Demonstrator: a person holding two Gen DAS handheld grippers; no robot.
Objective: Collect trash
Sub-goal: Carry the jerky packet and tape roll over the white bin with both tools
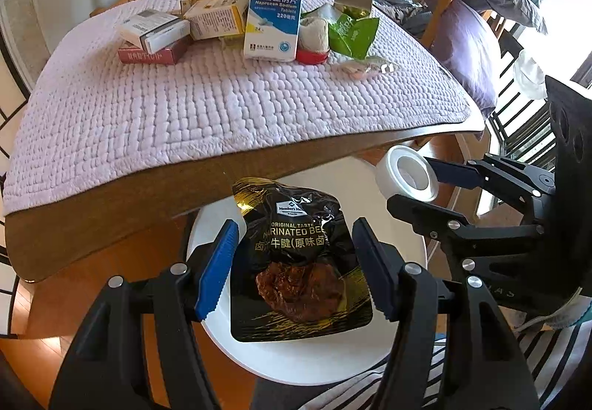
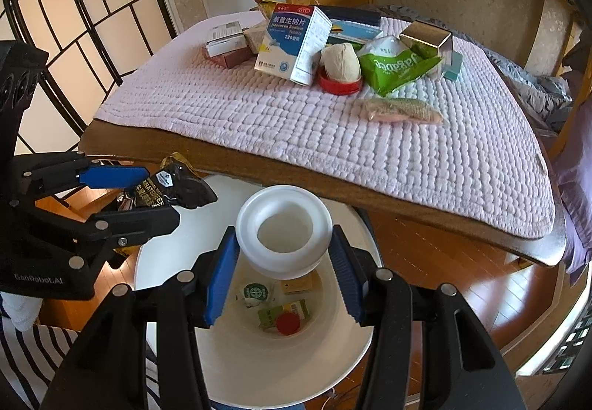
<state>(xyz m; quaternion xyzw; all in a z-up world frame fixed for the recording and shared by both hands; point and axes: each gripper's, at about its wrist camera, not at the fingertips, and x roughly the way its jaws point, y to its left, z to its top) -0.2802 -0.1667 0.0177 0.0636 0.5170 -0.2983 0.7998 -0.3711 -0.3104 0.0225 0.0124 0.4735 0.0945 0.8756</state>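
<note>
Over a white waste bin (image 2: 259,365) standing on the wooden floor beside a low table, two hand-held grippers are each carrying a piece of rubbish. The left gripper (image 1: 296,269) is clamping a black-and-gold marinated beef pouch (image 1: 296,262) between its blue pads, the pouch hanging above the bin's mouth. The right gripper (image 2: 283,269) is gripping a white tape roll (image 2: 283,232) by its sides, also above the bin. At the bottom of the bin, a red cap (image 2: 288,323), a small green-and-yellow box (image 2: 277,313) and a green-printed sachet (image 2: 255,293) are lying together. More rubbish is waiting on the table's quilted lilac mat (image 2: 259,121): a white-and-blue tablet box (image 2: 292,43), a green packet (image 2: 392,67), a silver box (image 2: 425,36) and a clear wrapper (image 2: 399,110)
</note>
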